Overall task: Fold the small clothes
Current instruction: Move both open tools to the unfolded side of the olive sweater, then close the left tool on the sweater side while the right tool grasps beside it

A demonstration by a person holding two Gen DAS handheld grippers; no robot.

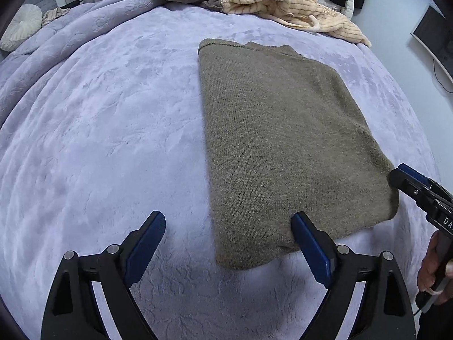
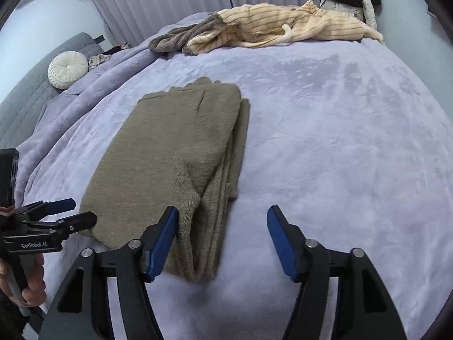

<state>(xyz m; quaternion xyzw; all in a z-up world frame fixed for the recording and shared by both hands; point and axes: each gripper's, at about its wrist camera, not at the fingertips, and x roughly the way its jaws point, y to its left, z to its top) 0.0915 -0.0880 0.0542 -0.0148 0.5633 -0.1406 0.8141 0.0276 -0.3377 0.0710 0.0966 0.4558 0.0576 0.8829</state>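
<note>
An olive-brown knit garment (image 1: 283, 141) (image 2: 170, 155) lies folded into a long rectangle on the lavender blanket (image 1: 113, 141). My left gripper (image 1: 228, 216) is open over its near left corner; one pad is above the blanket, the other above the fabric, and nothing is pinched. My right gripper (image 2: 223, 209) is also open, straddling the layered edge at the near right corner without pressing on it. Each gripper shows in the other's view, the right gripper (image 1: 399, 174) beside the garment's right edge and the left gripper (image 2: 82, 209) at its left edge.
A heap of cream striped and grey-brown clothes (image 1: 254, 2) (image 2: 269, 28) lies along the bed's far edge. A round white cushion (image 2: 68, 69) rests by the grey headboard (image 2: 28, 99). A monitor (image 1: 433, 36) stands off the bed at right. A hand (image 2: 31, 283) grips each handle.
</note>
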